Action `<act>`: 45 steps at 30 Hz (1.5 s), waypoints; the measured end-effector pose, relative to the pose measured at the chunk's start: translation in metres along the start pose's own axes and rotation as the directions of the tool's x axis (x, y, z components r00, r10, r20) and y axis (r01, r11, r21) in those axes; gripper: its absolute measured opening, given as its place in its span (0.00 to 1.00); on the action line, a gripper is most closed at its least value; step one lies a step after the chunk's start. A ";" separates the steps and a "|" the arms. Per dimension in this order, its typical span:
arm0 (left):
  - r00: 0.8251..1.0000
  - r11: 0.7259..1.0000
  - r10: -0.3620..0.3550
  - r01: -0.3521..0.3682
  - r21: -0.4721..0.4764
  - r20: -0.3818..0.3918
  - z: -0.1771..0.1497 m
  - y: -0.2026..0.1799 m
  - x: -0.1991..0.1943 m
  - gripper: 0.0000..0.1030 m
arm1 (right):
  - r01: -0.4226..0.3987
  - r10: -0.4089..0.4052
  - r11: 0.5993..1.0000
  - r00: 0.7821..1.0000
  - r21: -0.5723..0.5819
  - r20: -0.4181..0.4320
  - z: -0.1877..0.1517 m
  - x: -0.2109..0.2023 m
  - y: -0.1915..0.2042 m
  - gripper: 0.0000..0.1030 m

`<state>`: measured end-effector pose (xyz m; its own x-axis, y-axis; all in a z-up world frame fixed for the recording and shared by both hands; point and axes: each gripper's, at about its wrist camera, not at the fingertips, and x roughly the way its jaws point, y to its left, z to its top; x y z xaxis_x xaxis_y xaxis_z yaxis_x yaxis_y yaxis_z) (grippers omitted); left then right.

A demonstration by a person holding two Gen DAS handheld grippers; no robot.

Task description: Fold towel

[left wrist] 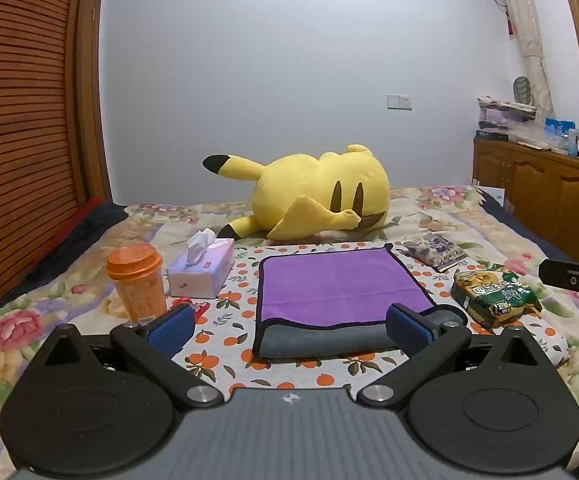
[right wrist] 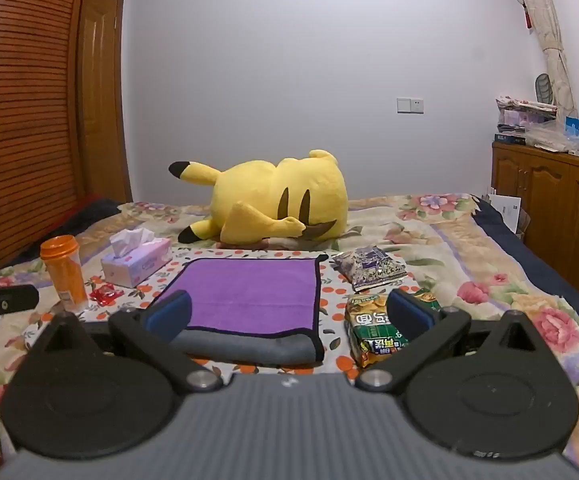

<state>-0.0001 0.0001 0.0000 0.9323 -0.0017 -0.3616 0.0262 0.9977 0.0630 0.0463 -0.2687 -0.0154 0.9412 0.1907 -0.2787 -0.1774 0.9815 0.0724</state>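
Note:
A purple towel (left wrist: 337,284) with a grey underside and dark trim lies folded on an orange-print cloth (left wrist: 225,344) on the bed; its rolled grey fold faces me. It also shows in the right wrist view (right wrist: 249,292). My left gripper (left wrist: 289,326) is open and empty, held just in front of the towel's near fold, its fingers on either side of it. My right gripper (right wrist: 289,312) is open and empty, near the towel's front right corner. Each gripper's black body shows at the edge of the other's view.
An orange bottle (left wrist: 137,280), a tissue box (left wrist: 201,268) and a red wrapper (right wrist: 105,294) lie left of the towel. A green snack bag (left wrist: 493,296) and a purple packet (left wrist: 435,252) lie to its right. A yellow plush (left wrist: 313,192) lies behind. A wooden cabinet (left wrist: 549,192) stands far right.

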 end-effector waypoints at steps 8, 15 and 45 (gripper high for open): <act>1.000 1.000 0.002 -0.002 0.003 -0.001 0.000 0.000 0.000 1.00 | 0.001 -0.001 1.000 1.000 -0.002 -0.004 0.000 0.000 -0.001 1.00; 1.000 1.000 0.002 -0.002 0.004 0.000 0.000 0.000 0.000 1.00 | 0.002 -0.002 1.000 1.000 0.001 -0.004 0.000 0.000 -0.002 1.00; 1.000 1.000 0.004 -0.004 0.008 0.001 0.000 0.000 0.000 1.00 | 0.004 -0.004 1.000 1.000 -0.006 -0.002 0.000 -0.001 -0.004 1.00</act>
<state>-0.0002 -0.0001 -0.0001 0.9329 0.0021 -0.3601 0.0254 0.9971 0.0715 0.0464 -0.2725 -0.0156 0.9415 0.1867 -0.2805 -0.1752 0.9823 0.0658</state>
